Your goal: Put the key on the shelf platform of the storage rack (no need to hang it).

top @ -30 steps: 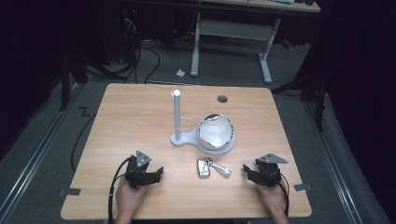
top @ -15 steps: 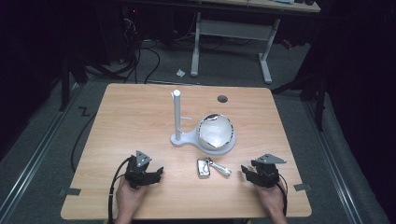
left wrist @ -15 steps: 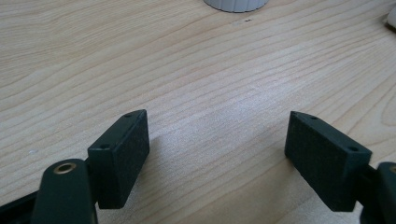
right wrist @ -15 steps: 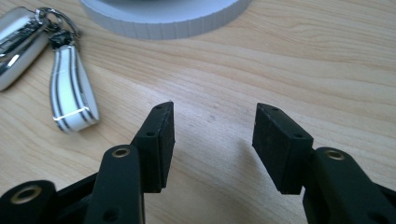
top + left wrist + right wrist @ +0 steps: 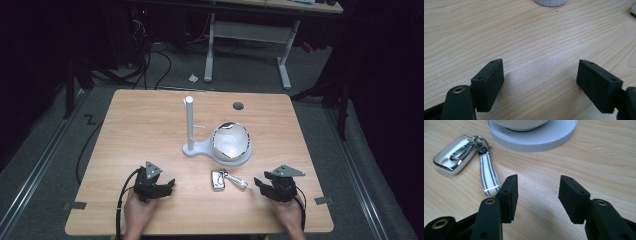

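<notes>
A silver key fob (image 5: 217, 180) (image 5: 454, 153) with a white striped strap (image 5: 236, 181) (image 5: 487, 176) lies on the wooden table (image 5: 150, 130), in front of a white stand (image 5: 189, 122). The stand's round base (image 5: 534, 135) carries a white bowl (image 5: 230, 141). My right gripper (image 5: 260, 182) (image 5: 537, 195) rests low on the table to the right of the strap. Its jaws have just been closing and still stand apart, with only bare wood between them. My left gripper (image 5: 167, 186) (image 5: 540, 80) sits left of the fob, jaws wide open over bare wood.
A dark round hole (image 5: 238, 106) sits near the table's far edge. The table's front edge runs just under both hands. A desk frame (image 5: 250, 35) and cables (image 5: 150, 65) stand on the dark floor behind. The stand's base edge (image 5: 550, 2) lies ahead of the left gripper.
The right gripper has edged slightly left toward the strap and its jaws look narrower. The left gripper, the fob and the stand are where they were.
</notes>
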A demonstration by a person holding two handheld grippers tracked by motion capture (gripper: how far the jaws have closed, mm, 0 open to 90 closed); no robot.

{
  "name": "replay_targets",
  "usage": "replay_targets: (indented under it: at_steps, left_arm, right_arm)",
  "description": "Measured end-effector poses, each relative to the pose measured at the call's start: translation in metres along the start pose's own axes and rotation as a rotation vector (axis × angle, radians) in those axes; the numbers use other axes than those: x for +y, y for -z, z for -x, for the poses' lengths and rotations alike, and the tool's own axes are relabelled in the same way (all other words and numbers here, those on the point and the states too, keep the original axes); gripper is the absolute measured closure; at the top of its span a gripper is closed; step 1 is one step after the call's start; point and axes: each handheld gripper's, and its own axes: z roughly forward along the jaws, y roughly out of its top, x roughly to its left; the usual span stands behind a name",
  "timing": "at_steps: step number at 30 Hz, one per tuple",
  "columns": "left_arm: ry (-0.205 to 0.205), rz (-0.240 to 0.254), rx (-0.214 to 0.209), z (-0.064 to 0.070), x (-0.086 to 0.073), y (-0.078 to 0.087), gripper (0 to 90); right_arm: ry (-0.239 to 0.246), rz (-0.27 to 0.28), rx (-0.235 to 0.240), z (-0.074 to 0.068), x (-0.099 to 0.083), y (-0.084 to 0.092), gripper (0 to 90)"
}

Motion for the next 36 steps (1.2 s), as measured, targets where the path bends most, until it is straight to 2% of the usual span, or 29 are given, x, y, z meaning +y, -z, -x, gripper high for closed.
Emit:
replay_targets:
  at_steps: [18,23,36]
  left_arm:
    - [0.000,0.000,0.000,0.000,0.000,0.000,22.5]
    - [0.000,0.000,0.000,0.000,0.000,0.000,22.5]
    - [0.000,0.000,0.000,0.000,0.000,0.000,22.5]
  right_arm:
    - [0.046,0.024,0.068,-0.020,0.016,0.006,51.7]
    - [0.057,0.022,0.097,-0.025,0.022,0.003,51.5]
    - [0.102,0.001,0.120,-0.039,0.031,-0.007,51.3]
